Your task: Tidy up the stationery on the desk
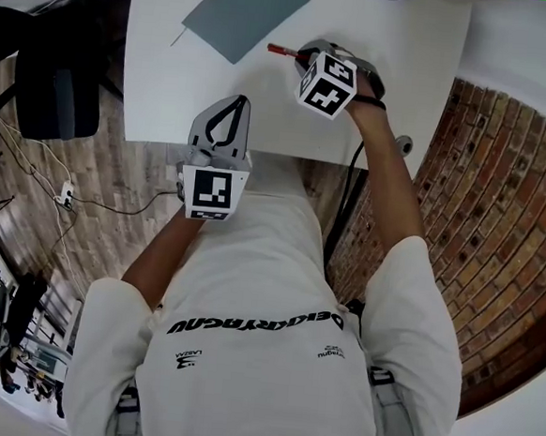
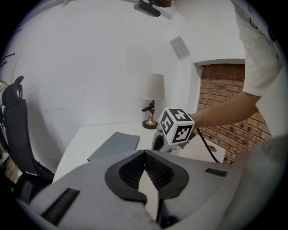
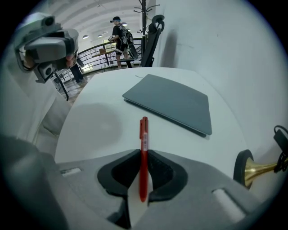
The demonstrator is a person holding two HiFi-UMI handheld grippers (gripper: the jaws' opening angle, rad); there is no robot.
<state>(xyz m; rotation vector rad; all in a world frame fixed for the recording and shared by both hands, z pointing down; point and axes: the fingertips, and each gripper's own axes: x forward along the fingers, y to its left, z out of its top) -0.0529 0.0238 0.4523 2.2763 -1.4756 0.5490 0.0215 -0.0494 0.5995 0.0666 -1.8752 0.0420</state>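
The red pen (image 3: 143, 157) is clamped between the 2 jaws of the right claw (image 3: 143, 179). Its body runs straight out from the pads, and its clip end points toward the grey notebook (image 3: 173, 103). In the head view the pen's free end sticks out of the claw just off the notebook's near right corner, apart from it. Whether the pen touches the white worktop (image 3: 90, 126) cannot be told. The right claw tilts down over the worktop, to the right of the notebook. The notebook lies closed and flat. A brass lamp base (image 3: 252, 173) stands on the worktop to the right of the notebook. The left claw (image 2: 146, 173) is pressed fully together with nothing in it, and it hangs at the worktop's near edge, on the person's side of the notebook and well apart from it. A black office chair (image 1: 53, 82) stands on the wood floor left of the notebook, off the worktop.
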